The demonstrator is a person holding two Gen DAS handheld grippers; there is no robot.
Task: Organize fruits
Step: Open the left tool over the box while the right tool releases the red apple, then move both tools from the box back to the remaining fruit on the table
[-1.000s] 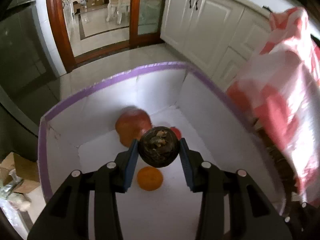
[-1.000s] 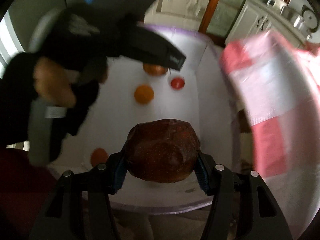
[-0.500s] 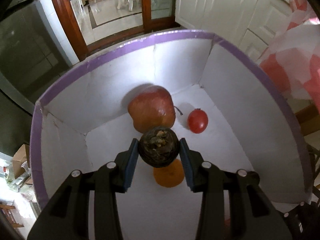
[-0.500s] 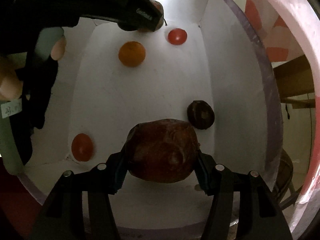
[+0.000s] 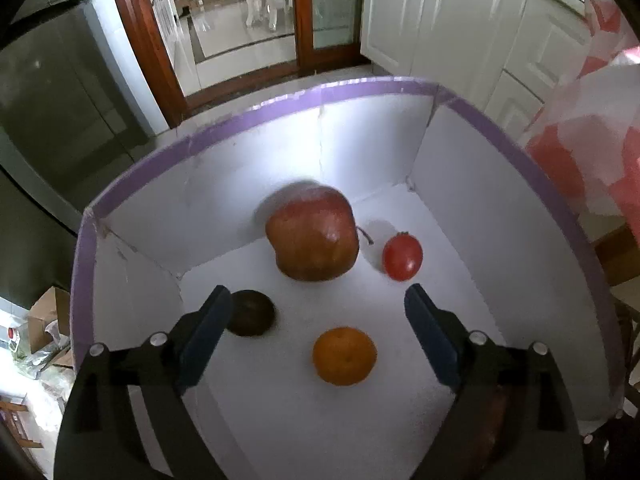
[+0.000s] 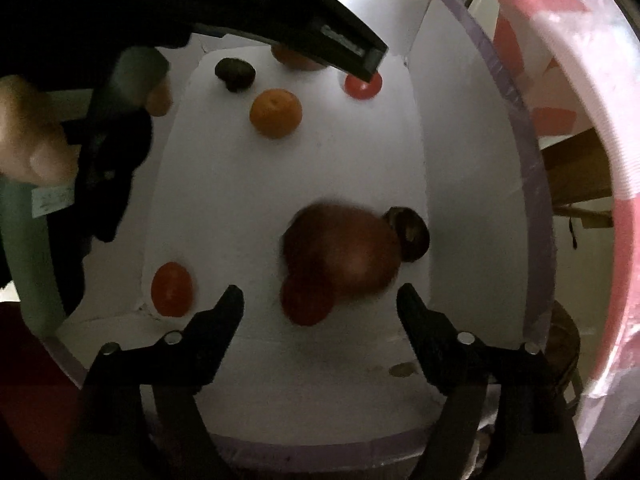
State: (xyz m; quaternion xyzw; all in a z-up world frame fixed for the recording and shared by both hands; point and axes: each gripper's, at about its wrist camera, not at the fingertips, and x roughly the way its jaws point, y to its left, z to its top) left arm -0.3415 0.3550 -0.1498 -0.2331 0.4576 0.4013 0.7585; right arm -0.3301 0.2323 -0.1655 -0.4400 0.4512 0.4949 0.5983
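Note:
A white box with a purple rim point(image 5: 248, 120) holds the fruit. In the left wrist view a red apple point(image 5: 314, 236), a tomato point(image 5: 402, 256), an orange point(image 5: 344, 356) and a dark round fruit point(image 5: 252, 312) lie on its floor. My left gripper point(image 5: 317, 296) hangs above them, jaws opening, with nothing between them; the dark fruit sits beside the left finger. In the right wrist view a large dark red fruit point(image 6: 344, 252), blurred, lies below my right gripper point(image 6: 320, 295), whose jaws are opening and hold nothing. A second dark fruit point(image 6: 412, 236) touches it, and another tomato point(image 6: 172, 288) lies at the left.
A pink and white plastic bag point(image 5: 580, 160) hangs over the box's right side. A hand point(image 6: 24, 136) holds the left gripper's body point(image 6: 340, 44) across the top of the right wrist view. White cabinets point(image 5: 440, 20) and a wooden door frame point(image 5: 132, 40) stand beyond the box.
Both grippers opened. The left let go of the dark round fruit, which now lies on the box floor. The right released the large red fruit, which dropped beside the other dark fruit.

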